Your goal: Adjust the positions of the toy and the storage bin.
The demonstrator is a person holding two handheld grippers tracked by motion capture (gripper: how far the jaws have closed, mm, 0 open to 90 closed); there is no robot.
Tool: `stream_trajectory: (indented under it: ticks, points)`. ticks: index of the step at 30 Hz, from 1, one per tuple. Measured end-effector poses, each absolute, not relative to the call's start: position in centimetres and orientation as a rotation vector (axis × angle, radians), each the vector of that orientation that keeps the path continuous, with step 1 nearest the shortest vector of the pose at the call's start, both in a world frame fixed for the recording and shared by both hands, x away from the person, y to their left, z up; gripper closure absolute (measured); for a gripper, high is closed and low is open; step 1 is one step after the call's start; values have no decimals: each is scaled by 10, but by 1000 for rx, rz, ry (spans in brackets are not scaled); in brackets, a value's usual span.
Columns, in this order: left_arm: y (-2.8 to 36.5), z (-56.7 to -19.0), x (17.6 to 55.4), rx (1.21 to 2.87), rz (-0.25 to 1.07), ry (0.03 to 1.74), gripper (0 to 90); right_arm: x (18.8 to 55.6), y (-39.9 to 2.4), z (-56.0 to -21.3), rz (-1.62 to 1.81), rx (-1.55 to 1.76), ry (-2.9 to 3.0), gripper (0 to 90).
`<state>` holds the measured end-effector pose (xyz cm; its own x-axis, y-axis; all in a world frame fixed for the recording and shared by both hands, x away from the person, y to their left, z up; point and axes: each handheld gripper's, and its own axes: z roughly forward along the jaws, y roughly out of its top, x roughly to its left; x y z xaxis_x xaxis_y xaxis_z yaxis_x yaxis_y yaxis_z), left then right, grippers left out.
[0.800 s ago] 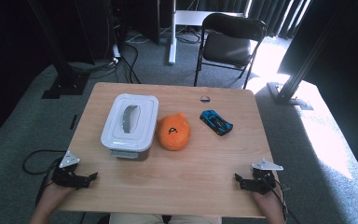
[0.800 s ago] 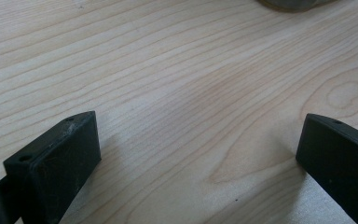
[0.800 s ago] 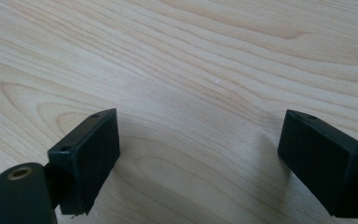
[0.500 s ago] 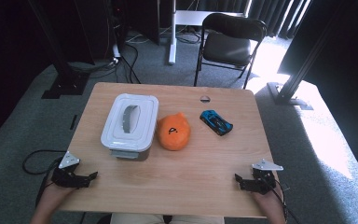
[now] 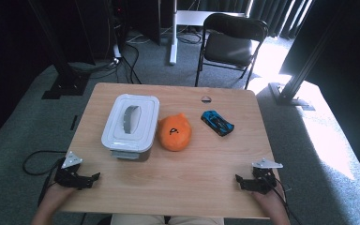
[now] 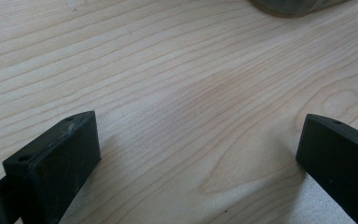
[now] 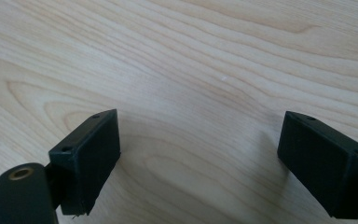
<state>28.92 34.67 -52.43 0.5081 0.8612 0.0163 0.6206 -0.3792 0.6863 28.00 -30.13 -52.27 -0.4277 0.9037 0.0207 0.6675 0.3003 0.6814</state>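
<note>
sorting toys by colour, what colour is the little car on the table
Blue with black parts. The toy car shows best in the high view.

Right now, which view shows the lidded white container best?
The high view: the white container sits whole, lid on, left of the orange toy. The left gripper view catches a blurred edge, perhaps its base; the right gripper view shows bare tabletop.

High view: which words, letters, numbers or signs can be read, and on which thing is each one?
"A": one black mark like this letter, on the orange thing; it is blurred, so the reading is unsure.
Blue toy car: dark patches, too small to read.
White box: no text seen on its lid.
Small round thing near the far edge: too small to read.
Wooden table: no text.
</note>
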Motion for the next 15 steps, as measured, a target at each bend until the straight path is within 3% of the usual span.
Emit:
stream_trajectory:
  ticks: [15]
  points:
    - [346,-524,289,2134,493,1193,2,309,-288,-506,882,1354,2200,125]
